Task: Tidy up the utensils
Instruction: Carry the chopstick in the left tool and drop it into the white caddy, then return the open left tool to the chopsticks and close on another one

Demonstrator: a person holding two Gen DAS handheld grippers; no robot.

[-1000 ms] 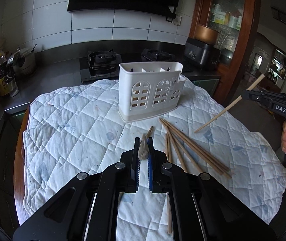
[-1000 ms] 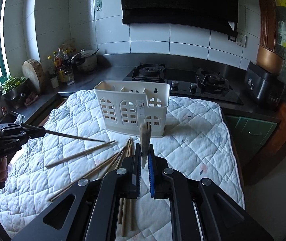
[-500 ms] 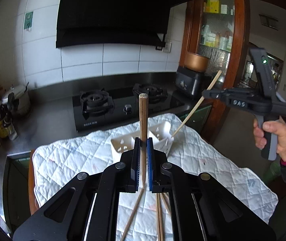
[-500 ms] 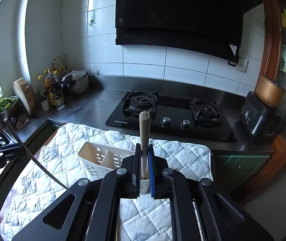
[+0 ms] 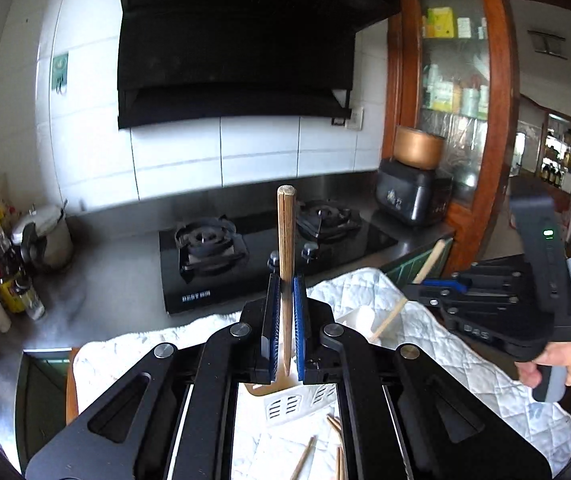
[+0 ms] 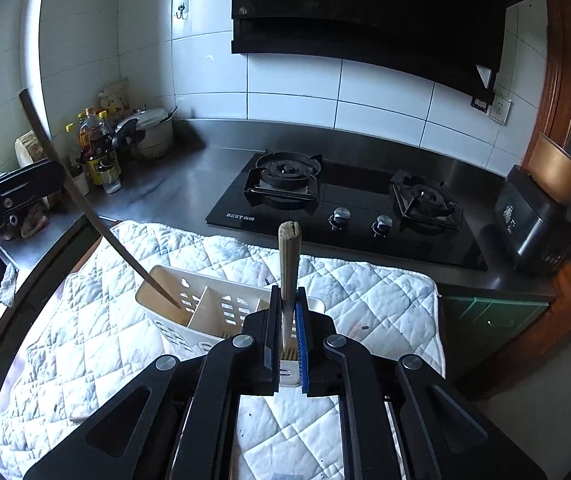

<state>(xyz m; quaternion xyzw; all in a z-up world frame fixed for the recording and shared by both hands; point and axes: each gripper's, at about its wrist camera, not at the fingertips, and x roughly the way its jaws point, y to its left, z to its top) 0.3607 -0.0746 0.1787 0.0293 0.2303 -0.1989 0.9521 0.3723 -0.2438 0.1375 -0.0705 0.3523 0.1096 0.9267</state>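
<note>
Standing upright between each claw's jaws: chopsticks (image 5: 286, 264).

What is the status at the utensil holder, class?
Left gripper and right gripper each shut on chopsticks. Both tips entering the white holder. Nothing blocking.

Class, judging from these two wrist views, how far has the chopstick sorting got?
Done: nothing visibly stored. In hand: left gripper lowers its chopstick into the white holder; right gripper grips another chopstick above it. Left: loose chopsticks on the quilted cloth.

White caddy (image 6: 189, 320); tan chopstick (image 6: 288, 264); white quilted cloth (image 6: 365, 300).
</note>
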